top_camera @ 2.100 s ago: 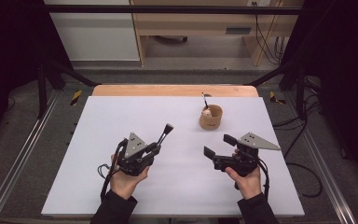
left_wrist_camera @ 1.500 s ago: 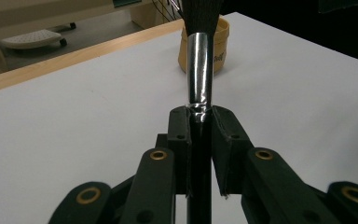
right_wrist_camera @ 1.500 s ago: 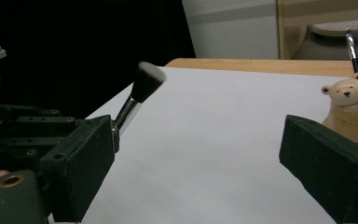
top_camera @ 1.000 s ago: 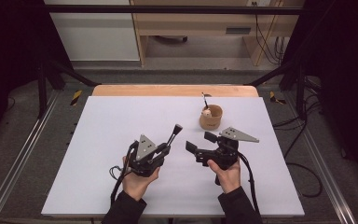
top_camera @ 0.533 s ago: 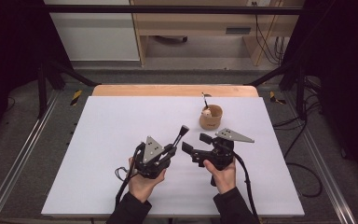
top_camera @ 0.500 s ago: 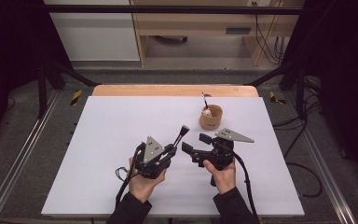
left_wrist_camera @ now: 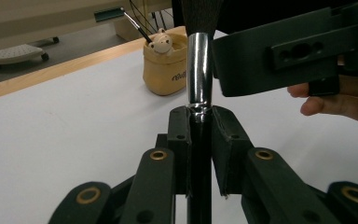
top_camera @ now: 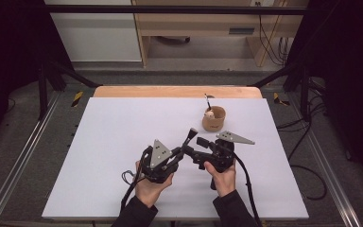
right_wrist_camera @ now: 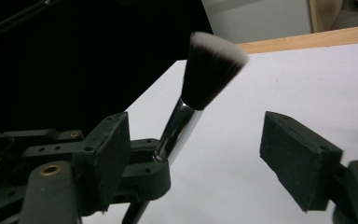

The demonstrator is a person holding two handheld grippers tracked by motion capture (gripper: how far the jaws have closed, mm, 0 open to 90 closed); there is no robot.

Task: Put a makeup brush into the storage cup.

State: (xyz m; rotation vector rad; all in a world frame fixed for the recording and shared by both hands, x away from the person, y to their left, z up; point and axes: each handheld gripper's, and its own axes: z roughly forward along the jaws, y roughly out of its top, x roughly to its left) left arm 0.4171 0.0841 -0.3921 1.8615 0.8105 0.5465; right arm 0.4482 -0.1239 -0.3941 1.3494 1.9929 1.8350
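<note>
Left gripper view: brush [left_wrist_camera: 199, 65] clamped, bristles cropped.

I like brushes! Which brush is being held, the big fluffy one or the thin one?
The big fluffy brush: the left gripper pinches its handle. The thin brush stands in the cup.

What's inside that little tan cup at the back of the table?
The cup holds a thin dark brush leaning out and a small bear figure peeking over the rim. Anything lower down is hidden by the cup's wall.
</note>
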